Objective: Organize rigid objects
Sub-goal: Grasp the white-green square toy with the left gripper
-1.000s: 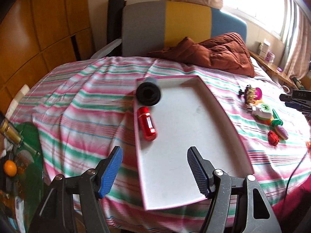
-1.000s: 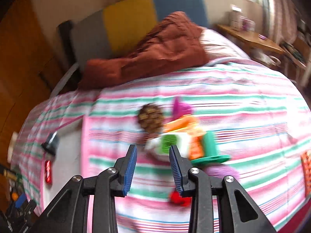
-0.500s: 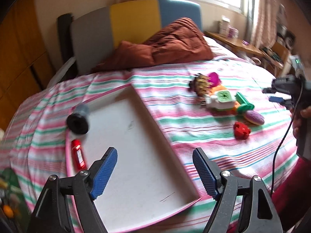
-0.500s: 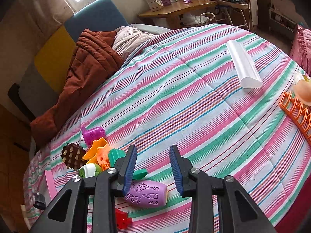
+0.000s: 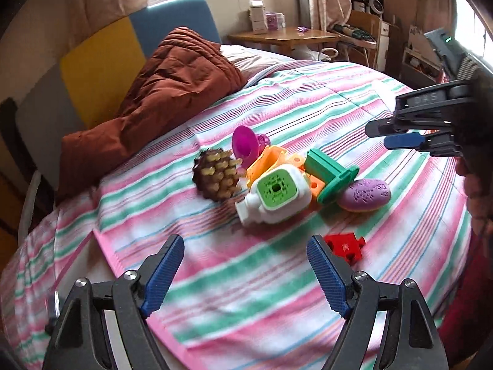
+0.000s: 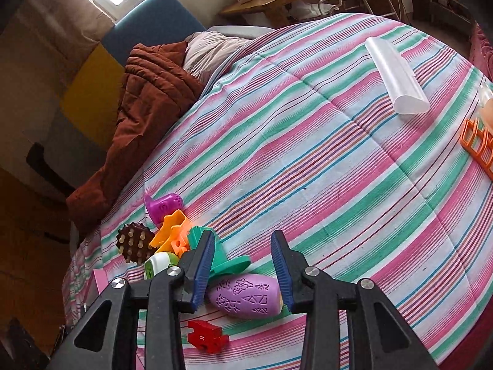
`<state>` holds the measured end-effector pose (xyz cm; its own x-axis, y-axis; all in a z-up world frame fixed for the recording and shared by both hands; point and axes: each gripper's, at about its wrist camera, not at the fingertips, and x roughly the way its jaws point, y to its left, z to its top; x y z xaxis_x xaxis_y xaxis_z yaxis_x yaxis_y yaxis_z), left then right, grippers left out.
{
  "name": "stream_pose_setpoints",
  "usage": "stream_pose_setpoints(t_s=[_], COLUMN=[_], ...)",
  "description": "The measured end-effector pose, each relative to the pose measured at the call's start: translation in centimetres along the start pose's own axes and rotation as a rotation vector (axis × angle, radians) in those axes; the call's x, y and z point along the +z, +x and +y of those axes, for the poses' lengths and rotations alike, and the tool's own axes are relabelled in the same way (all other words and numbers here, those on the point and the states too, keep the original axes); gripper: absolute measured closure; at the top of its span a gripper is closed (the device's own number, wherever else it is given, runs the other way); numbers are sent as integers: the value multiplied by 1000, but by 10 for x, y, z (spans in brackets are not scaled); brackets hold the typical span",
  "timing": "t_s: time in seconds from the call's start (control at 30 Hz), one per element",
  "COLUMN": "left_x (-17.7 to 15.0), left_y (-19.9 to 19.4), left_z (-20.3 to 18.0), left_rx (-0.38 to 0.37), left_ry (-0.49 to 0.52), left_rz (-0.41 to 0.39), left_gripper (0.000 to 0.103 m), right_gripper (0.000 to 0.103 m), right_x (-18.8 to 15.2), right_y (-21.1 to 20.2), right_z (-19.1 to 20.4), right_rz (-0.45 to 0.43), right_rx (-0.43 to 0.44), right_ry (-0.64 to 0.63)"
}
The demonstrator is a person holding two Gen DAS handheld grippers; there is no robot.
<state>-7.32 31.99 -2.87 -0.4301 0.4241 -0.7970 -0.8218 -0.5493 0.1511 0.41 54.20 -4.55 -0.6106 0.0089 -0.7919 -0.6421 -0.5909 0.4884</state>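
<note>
The purple egg [image 6: 245, 296] is seen between the opening jaws of the right gripper [image 6: 243, 269], not yet pinched. Near the egg, the left gripper [image 5: 246, 273] is spread wide and empty, jaws opening.

Smooth glossy plastic toys [image 5: 274, 195] on a matt woven striped cloth bedspread [image 6: 323, 160]; quilted rust-brown blanket [image 5: 160, 92].

Readable bits: faint "DAS" on the right gripper [image 5: 382, 135] body, right edge of frame; "K" on red block [image 6: 208, 337], bottom; "S" on purple scoop [image 6: 163, 205], mid-left.
</note>
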Motion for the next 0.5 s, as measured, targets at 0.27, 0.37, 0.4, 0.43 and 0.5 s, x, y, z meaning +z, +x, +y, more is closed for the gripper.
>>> stream_pose_setpoints(t_s=[0.27, 0.37, 0.4, 0.43, 0.5], left_x=[32, 38, 40, 41, 43], left_y=[46, 59, 65, 70, 81], left_z=[-14, -24, -26, -26, -27], left_rx=[-31, -40, -40, -50, -65], left_ry=[192, 277, 298, 307, 312], left_rz=[29, 31, 36, 42, 52], left_gripper=[13, 10, 10, 9, 9], right_gripper=[65, 65, 65, 65, 65], right_x=[2, 3, 2, 2, 2], right_y=[7, 9, 11, 12, 14], right_z=[-4, -4, -4, -4, -3], right_rz=[47, 62, 67, 72, 80], right_rx=[32, 37, 39, 39, 39], right_ry=[32, 34, 35, 34, 29])
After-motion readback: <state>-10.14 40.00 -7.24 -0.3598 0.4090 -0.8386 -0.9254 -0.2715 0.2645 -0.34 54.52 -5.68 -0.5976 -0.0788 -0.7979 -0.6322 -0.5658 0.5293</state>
